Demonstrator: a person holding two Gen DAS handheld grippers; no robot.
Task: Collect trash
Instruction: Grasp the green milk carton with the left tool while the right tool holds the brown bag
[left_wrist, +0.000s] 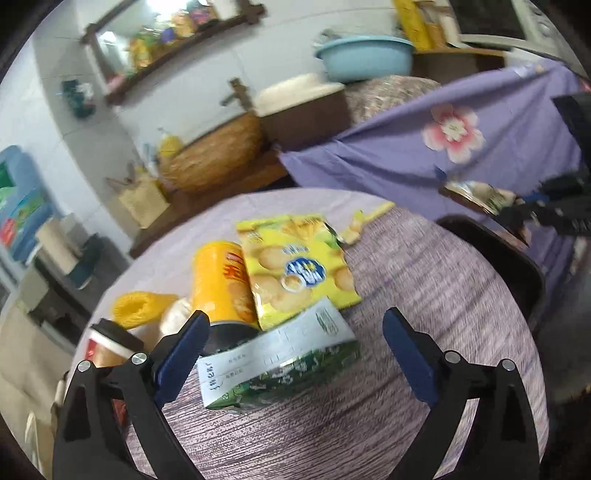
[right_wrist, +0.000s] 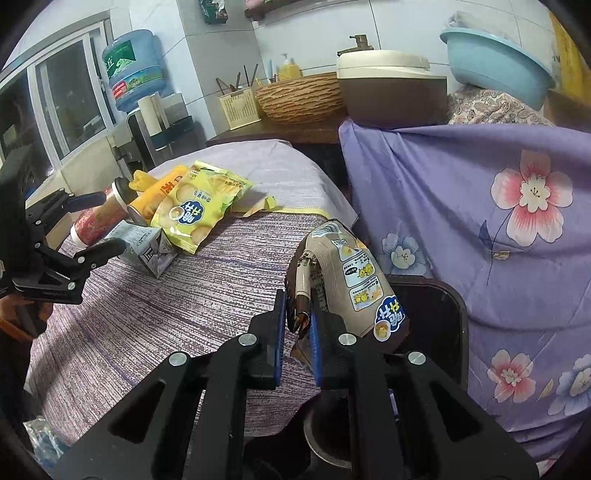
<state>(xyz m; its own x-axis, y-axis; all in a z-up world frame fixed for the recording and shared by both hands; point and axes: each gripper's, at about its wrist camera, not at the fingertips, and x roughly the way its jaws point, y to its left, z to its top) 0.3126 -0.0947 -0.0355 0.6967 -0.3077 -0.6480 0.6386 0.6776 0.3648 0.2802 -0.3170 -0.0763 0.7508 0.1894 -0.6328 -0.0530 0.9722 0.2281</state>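
- Right gripper (right_wrist: 297, 332): reaches forward over the near edge of the table (right_wrist: 155, 317), its blue-padded jaws drawn close and pinching a crumpled fold of a brown snack wrapper (right_wrist: 351, 280).
- Brown snack wrapper: glossy, creased, printed with small yellow panels and a blue round logo at its lower right. It rises from the jaws toward 1 o'clock, clear of the tablecloth, and hangs above the rim of a dark bin (right_wrist: 443, 314) at 3 o'clock of the gripper.
- In the left wrist view the same wrapper (left_wrist: 476, 195) shows at the far right, at 2 o'clock, held by the right gripper (left_wrist: 517, 208) above the bin (left_wrist: 517, 266).
- Left gripper (left_wrist: 295, 354): low over the table (left_wrist: 424, 295), jaws spread wide, nothing between the pads gripped.
- Green and white carton (left_wrist: 280, 365): lies on its side on the striped cloth, between the spread fingers and nearer the left one.
- Beyond it, at 12 o'clock: a yellow biscuit bag (left_wrist: 295, 269) lying flat, its lower edge touching the carton.
- At 11 o'clock: a yellow chip canister (left_wrist: 221, 280) on its side, partly under the bag; a red paper cup (left_wrist: 107, 343) at 9 o'clock.
- Motion blur softens the left wrist view.
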